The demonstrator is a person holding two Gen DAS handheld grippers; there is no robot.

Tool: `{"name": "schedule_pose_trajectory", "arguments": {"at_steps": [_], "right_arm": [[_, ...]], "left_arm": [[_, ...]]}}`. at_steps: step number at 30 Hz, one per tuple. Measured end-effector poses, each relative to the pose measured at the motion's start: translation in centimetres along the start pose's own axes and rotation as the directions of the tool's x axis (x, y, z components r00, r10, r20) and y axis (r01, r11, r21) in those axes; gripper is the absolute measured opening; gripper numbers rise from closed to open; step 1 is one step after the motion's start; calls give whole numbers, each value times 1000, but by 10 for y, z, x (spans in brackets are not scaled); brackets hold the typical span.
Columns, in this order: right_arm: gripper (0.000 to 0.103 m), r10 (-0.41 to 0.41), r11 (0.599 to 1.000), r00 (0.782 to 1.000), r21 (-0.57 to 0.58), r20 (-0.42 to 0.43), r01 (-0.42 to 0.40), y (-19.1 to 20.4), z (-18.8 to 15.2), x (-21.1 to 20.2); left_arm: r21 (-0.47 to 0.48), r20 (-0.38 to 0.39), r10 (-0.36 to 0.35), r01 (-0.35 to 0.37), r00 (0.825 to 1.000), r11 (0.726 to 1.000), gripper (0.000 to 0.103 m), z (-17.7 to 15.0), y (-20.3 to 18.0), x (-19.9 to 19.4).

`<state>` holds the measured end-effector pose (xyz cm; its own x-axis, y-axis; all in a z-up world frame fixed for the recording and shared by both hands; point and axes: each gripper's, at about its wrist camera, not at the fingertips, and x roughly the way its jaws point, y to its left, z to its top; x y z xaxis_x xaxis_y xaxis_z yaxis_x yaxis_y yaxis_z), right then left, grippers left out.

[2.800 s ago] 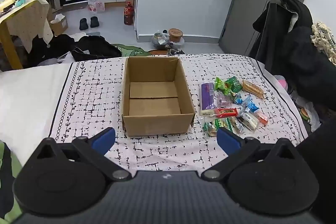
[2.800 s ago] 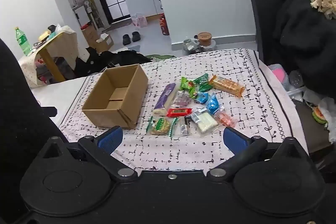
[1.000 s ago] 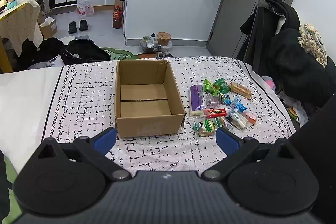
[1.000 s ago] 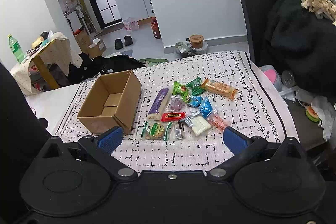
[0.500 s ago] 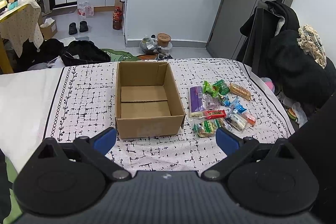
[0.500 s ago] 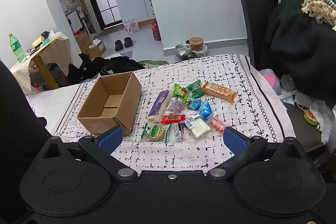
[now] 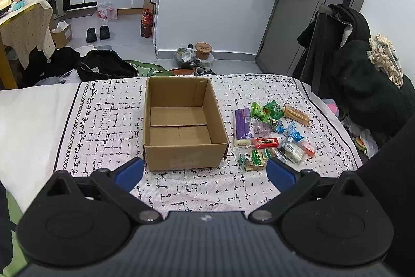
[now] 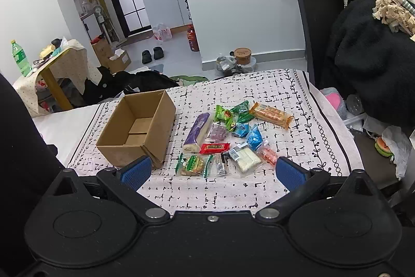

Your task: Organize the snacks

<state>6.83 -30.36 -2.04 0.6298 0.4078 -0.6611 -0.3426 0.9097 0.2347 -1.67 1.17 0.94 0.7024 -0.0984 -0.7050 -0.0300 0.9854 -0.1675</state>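
An open, empty cardboard box (image 7: 181, 126) (image 8: 140, 129) sits on a black-and-white patterned cloth (image 7: 103, 126). To its right lies a cluster of several wrapped snacks (image 7: 272, 131) (image 8: 228, 136): a long purple pack (image 8: 197, 131), green packets (image 8: 228, 113), an orange biscuit pack (image 8: 271, 114), blue packets (image 8: 253, 135), a red bar (image 8: 214, 147) and a white pack (image 8: 245, 156). My left gripper (image 7: 205, 174) hangs open, back from the box's near side. My right gripper (image 8: 211, 173) is open above the cloth's near edge, short of the snacks. Both hold nothing.
A chair draped with black coats (image 8: 363, 43) stands to the right of the table. Beyond the far edge are black bags on the floor (image 7: 103, 66), a small covered table (image 7: 23, 25) at left and a grey door (image 7: 311, 17). Bare white surface (image 7: 31, 121) lies left of the cloth.
Both grippers have pulled back and risen slightly, so the box and snacks look smaller and farther. Nothing on the cloth has moved; both grippers stay open.
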Motion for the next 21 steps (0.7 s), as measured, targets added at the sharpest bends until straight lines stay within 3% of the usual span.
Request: {"name": "schedule_pose_trajectory", "arguments": {"at_steps": [9,21], "right_arm": [[103,4,1000,1000,-1,-5,-4,0,0,5],[103,-14,1000,999,8,-49,14,-6,-5,26]], "left_arm": [[-57,-4,-45,45,999,997,101,1,7,5],[9,-23,-37,38,999,999,101,2,-1,35]]}}
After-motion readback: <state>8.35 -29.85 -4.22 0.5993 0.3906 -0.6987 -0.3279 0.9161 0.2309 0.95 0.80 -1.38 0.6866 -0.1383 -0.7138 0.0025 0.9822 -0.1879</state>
